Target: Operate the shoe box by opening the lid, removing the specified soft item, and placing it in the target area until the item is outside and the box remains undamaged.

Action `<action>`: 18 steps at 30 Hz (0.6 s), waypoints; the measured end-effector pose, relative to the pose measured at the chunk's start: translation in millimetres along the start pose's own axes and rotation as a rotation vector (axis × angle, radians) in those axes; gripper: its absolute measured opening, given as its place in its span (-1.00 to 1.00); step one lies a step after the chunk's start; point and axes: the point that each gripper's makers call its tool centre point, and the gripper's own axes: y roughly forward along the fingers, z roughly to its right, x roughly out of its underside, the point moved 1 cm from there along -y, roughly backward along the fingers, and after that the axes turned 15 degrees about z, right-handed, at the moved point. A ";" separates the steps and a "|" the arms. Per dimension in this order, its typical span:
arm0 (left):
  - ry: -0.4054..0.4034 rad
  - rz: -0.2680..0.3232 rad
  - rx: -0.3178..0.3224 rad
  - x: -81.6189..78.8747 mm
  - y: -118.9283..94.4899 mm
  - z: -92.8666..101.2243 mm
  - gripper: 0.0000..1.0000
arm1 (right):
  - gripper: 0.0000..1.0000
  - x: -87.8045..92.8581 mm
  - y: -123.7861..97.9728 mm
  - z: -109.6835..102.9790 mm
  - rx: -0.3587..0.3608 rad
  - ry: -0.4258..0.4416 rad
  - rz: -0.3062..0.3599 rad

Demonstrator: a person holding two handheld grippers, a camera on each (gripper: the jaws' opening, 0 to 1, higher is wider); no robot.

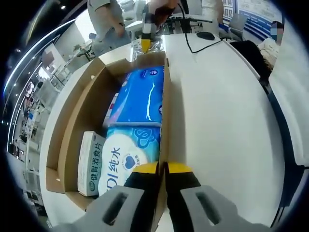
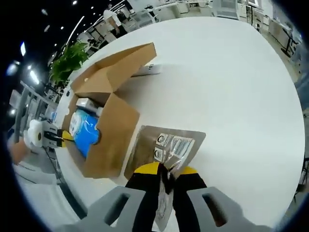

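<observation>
A big white table [image 2: 231, 82] sits in a bright room with desks and people far behind it. On the table is a brown shoe box [image 2: 108, 128] with its top open and a cardboard flap [image 2: 118, 65] sticking up. In the left gripper view, the box [image 1: 82, 116] holds soft blue packs: one blue pack [image 1: 142, 96] lies farther in, and a round-print blue and white pack [image 1: 128, 154] lies nearer the camera. A small white carton [image 1: 91, 164] with green letters stands beside it, touching the box wall. The left gripper [image 1: 161, 168] has its yellow-tipped jaws pinched together on the thin side wall of the box. At the far end of the box, the other gripper [image 1: 145, 41] shows, held by a hand. In the right gripper view, the right gripper [image 2: 166, 170] has its jaws closed on a flat brownish bag [image 2: 164, 147] with a label on it. The bag lies on the table just beside the box, outside it. The blue pack [image 2: 84, 128] peeks out of the box here too.
</observation>
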 end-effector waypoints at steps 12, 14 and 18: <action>0.009 -0.005 0.002 0.0 -0.3 0.1 -0.92 | -0.68 0.6 5.1 25.5 0.091 -0.090 -0.029; 0.015 -0.006 0.003 -0.1 -0.2 0.5 -0.92 | -0.62 0.4 4.8 31.8 0.116 -0.108 -0.033; 0.017 -0.008 0.004 -0.3 -0.3 0.8 -0.92 | -0.54 2.3 3.5 46.2 0.182 -0.202 -0.064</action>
